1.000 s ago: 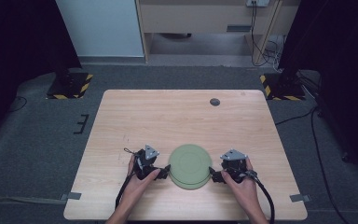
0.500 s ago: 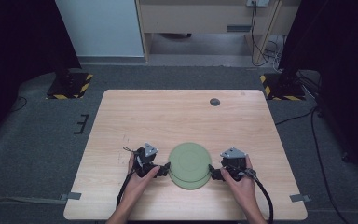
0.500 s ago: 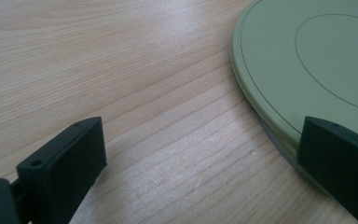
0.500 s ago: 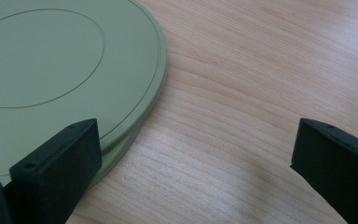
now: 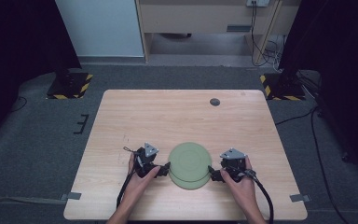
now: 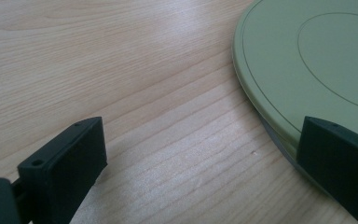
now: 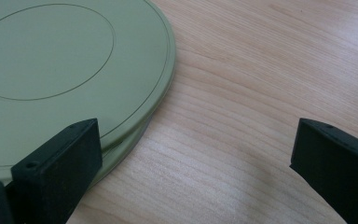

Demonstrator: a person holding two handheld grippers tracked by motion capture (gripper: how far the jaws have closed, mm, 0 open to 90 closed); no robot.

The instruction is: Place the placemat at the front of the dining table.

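A pale green round plate (image 5: 189,165) lies face down on the wooden table (image 5: 177,116), near its front edge. A second green rim shows under it in the gripper views. My left gripper (image 5: 164,168) is at the plate's left edge, open. In the left gripper view the left gripper (image 6: 200,158) has one jaw against the plate (image 6: 317,60) rim and the other over bare wood. My right gripper (image 5: 213,173) is at the plate's right edge, open. In the right gripper view the right gripper (image 7: 198,158) has its left jaw over the plate (image 7: 65,60) rim.
A small dark round disc (image 5: 215,101) sits near the table's far right. Stands with yellow-black striped bases (image 5: 70,85) rest on the floor beyond both far corners. A cable (image 5: 263,196) trails from the right gripper toward the front edge.
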